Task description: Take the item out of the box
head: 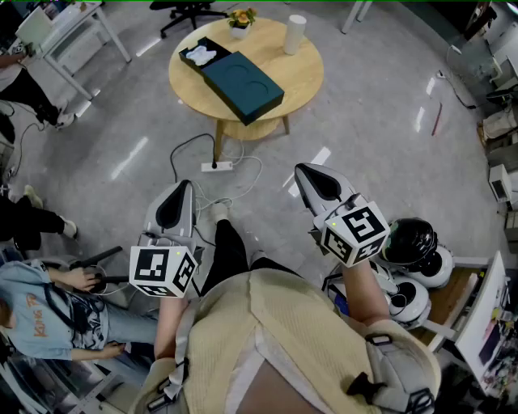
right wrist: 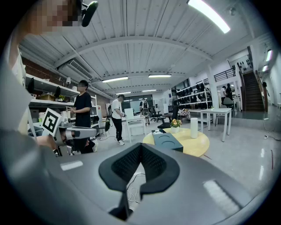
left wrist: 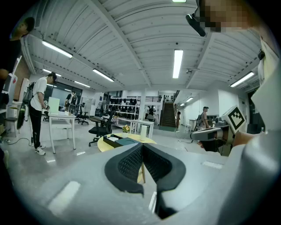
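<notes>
A round wooden table (head: 301,79) stands across the floor ahead of me. On it lies a dark teal box lid (head: 243,86) with two round dents. Behind the lid sits the open black box (head: 202,55) with a white item (head: 200,56) inside. Both grippers hang close to my body, far short of the table. My left gripper (head: 184,186) is shut with nothing in it, and so is my right gripper (head: 301,170). The left gripper view has the shut pads (left wrist: 131,162) below the distant table (left wrist: 131,141). From the right gripper (right wrist: 141,146) the teal lid (right wrist: 167,140) shows far off.
A white cylinder (head: 296,34) and a small flower pot (head: 240,19) also stand on the table. A power strip with cables (head: 217,166) lies on the floor between me and the table. A seated person (head: 48,311) is at my left, helmets (head: 413,242) at my right.
</notes>
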Motion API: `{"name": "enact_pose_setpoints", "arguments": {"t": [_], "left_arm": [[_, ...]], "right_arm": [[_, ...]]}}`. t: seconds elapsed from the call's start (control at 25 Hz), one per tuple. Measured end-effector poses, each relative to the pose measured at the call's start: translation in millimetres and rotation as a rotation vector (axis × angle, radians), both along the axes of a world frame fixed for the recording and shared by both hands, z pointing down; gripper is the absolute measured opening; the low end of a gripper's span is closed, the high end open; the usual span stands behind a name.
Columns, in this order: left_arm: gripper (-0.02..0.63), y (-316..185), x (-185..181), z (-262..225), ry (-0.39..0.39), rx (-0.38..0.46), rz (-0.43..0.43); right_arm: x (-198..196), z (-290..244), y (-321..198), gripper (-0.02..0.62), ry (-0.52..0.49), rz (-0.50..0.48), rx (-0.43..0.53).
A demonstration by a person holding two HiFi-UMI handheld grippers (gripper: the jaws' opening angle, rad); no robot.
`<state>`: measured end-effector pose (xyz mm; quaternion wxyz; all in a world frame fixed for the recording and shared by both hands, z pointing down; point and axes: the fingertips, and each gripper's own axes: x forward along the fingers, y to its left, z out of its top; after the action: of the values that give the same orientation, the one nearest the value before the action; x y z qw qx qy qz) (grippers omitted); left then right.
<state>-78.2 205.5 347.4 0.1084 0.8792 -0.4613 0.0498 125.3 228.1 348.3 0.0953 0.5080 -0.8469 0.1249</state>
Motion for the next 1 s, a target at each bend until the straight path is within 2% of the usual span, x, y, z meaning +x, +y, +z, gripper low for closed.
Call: {"name": "enact_pose_setpoints", "arguments": {"t": [0.24, 0.44, 0.88, 1.0], "left_arm": [[0.0, -22.5, -7.2, 7.9, 0.016, -0.012, -0.005], [0.0, -55.2, -10.4, 21.4, 0.018, -0.046, 0.006], [0.0, -125.5, -12.1, 41.5, -0.036, -0.097, 0.061], [0.0, -145.7, -16.5, 45.4, -0.046, -0.106, 0.064]], "right_arm": [[-6.4, 0.3, -25.1, 0.003, -0.075, 0.001, -0.009], [-13.4, 8.0, -53.1, 0.003, -0.013, -0.02, -0.024], [-31.5, 20.2, -134.4, 0.005, 0.042, -0.048, -0.077], [-37.0, 22.8, -160.3, 0.053, 0.054, -0.057, -0.089]]}}
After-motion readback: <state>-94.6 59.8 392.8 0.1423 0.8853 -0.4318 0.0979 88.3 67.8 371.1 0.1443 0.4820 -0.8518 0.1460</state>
